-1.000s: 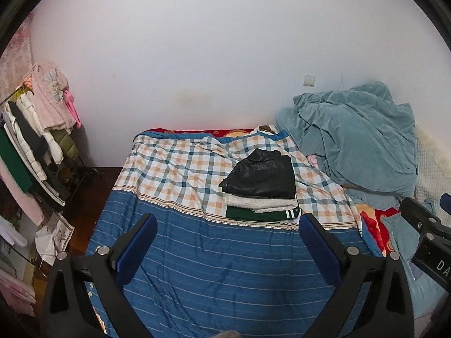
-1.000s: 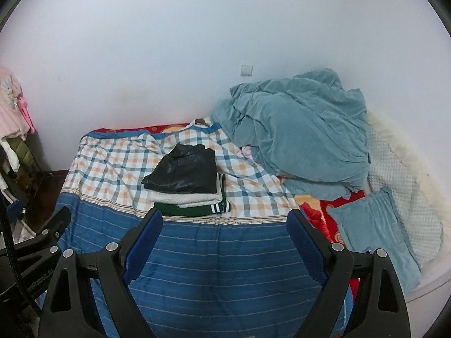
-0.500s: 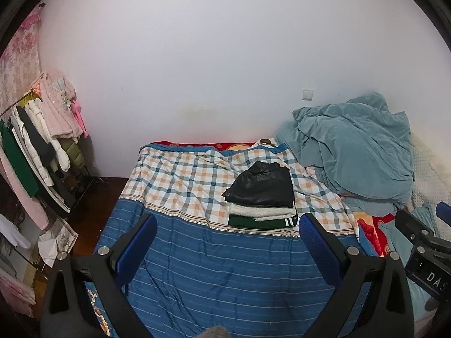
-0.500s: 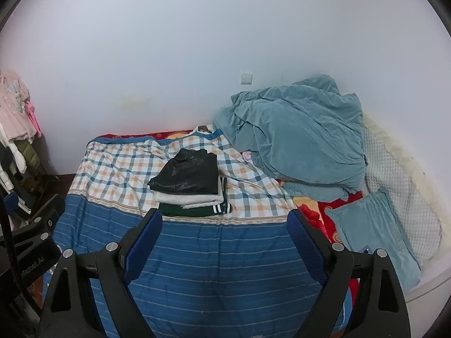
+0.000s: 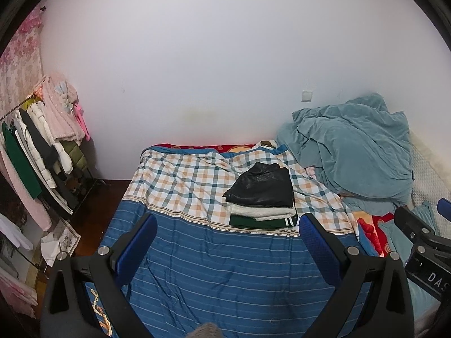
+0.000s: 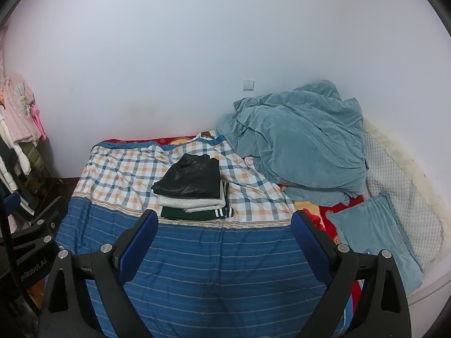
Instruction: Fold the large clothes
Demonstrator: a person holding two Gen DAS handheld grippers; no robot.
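My left gripper point(image 5: 227, 233) and right gripper point(image 6: 224, 229), jaws apart and empty, have drawn back. The folded stack point(image 5: 262, 197) at 12 o'clock looks finished.

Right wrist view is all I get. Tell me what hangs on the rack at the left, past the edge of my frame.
Observer: The left wrist view shows the whole clothes rack. A dark green garment hangs toward its near end.
Operator: Report the floor below it.
Observer: A white cloth lies crumpled on the floor, between the rack and the bed.
Operator: Give me the left tool's state.
Observer: The left tool is open and empty. It is aimed over the blue striped cover toward the folded stack.
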